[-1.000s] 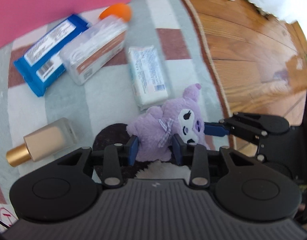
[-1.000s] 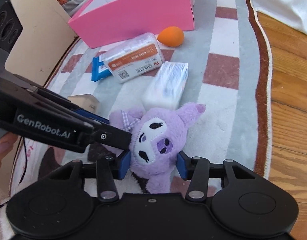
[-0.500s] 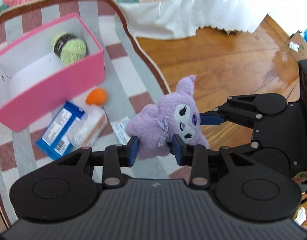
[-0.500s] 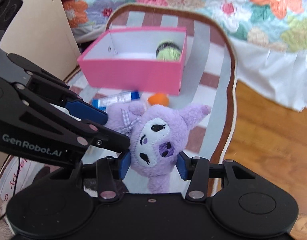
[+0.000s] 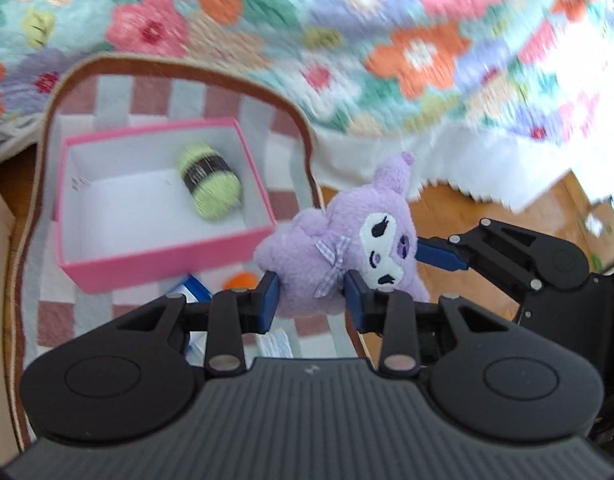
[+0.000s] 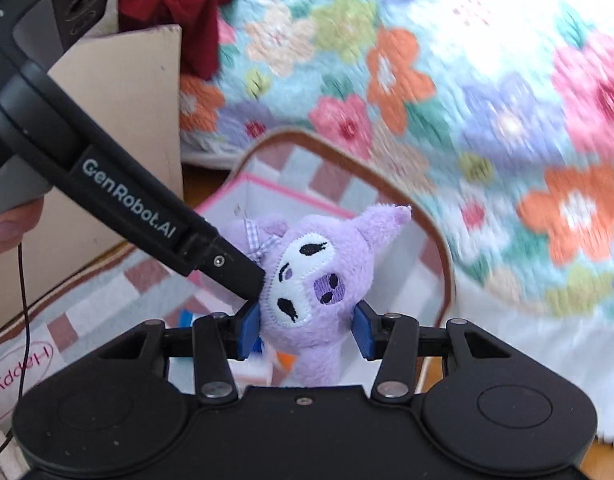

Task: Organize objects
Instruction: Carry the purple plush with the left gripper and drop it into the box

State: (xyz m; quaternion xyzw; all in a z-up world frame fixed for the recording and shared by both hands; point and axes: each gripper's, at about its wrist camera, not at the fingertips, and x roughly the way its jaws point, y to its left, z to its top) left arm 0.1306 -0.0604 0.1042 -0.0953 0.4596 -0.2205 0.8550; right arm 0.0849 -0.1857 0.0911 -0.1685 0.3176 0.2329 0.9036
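Observation:
A purple plush toy (image 5: 347, 236) with a white face and a checked bow hangs in the air, gripped by both grippers. My left gripper (image 5: 312, 300) is shut on its body. My right gripper (image 6: 305, 330) is shut on its head (image 6: 307, 276); it also shows at the right of the left wrist view, its blue fingertip (image 5: 439, 256) against the toy's face. Below and to the left lies the open pink box (image 5: 167, 256) on the striped rug, holding a green yarn ball (image 5: 211, 184).
A floral quilt (image 5: 347, 40) with a white skirt hangs over the bed behind. An orange sponge (image 5: 239, 280) and a blue packet (image 5: 191, 288) lie on the rug (image 5: 59, 320) by the box. A tan cardboard panel (image 6: 119, 120) stands at the left. Wooden floor (image 5: 467, 216) lies to the right.
Both grippers have lifted the plush toy high off the rug together. The views have tilted up, so the pink box's inside and the floral quilt have come into sight.

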